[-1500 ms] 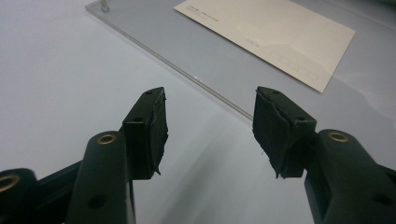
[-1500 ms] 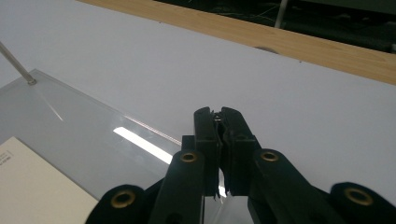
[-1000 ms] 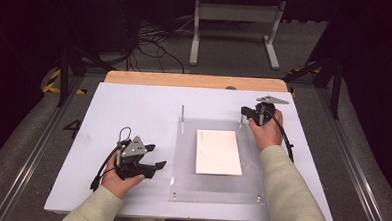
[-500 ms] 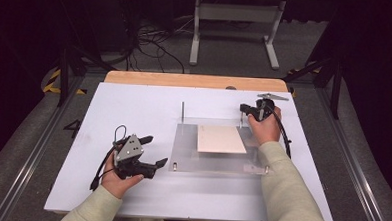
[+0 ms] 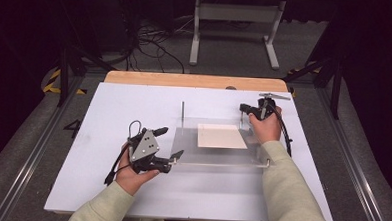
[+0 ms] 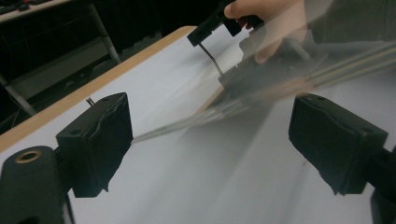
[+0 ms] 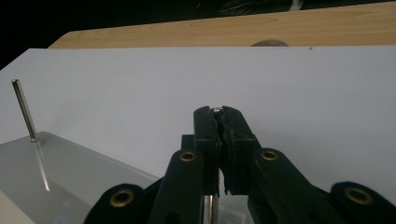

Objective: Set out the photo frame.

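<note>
The right gripper (image 5: 249, 111) has its jaws clamped on a thin metal post at the far right corner of the clear acrylic plate (image 5: 217, 154) mid-desk. The left gripper (image 5: 170, 147), jaws apart, sits at the plate's near left edge, closer to it.

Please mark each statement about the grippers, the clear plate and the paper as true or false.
1. The right gripper is shut on a metal pin. True.
2. The left gripper is shut on the plate. False: its jaws stand wide apart, with the edge of the clear plate between them.
3. A sheet of paper lies on the plate. True.
4. The plate has no other pin. False: a second pin stands upright at its far left corner.
5. The table is black. False: it is white, with a wooden far edge.
</note>
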A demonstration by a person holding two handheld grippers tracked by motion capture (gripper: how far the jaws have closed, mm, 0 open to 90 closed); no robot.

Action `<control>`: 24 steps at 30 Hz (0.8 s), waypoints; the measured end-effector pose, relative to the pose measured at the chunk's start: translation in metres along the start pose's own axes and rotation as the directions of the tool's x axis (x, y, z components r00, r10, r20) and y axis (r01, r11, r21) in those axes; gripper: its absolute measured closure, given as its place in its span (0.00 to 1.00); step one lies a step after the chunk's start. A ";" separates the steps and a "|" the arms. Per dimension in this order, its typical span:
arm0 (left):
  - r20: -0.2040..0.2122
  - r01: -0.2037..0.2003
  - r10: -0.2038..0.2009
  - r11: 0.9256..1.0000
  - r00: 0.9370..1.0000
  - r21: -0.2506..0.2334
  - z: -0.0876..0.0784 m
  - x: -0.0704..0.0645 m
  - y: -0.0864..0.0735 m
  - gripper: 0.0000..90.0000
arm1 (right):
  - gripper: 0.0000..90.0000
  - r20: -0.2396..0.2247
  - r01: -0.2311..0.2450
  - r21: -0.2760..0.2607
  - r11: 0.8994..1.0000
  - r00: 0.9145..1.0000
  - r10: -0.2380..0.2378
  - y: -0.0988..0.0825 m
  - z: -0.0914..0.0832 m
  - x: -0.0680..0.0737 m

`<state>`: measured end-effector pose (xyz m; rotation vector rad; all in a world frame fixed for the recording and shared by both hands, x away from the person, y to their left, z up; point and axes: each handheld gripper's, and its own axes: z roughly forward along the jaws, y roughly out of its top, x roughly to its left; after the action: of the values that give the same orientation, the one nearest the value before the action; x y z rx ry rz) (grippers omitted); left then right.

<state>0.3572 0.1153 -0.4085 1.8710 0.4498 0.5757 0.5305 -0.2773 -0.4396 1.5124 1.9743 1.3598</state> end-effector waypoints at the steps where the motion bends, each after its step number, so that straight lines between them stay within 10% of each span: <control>1: 0.001 -0.009 0.009 1.000 1.000 -0.001 0.000 0.000 0.001 0.20 | 0.95 -0.001 0.001 0.001 1.000 1.000 -0.001 0.000 0.000 0.000; 10: 0.030 0.000 -0.001 1.000 1.000 0.006 0.006 0.000 0.006 0.50 | 0.95 -0.005 0.004 0.002 1.000 1.000 -0.004 0.000 -0.002 0.000; 24: -0.011 -0.007 0.007 0.998 1.000 0.068 0.008 0.004 0.006 0.51 | 0.93 0.022 0.050 0.029 0.998 0.998 -0.051 0.004 -0.008 0.002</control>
<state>0.3651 0.1096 -0.4045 1.9360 0.4757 0.5820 0.5258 -0.2793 -0.4317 1.4738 2.0122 1.2939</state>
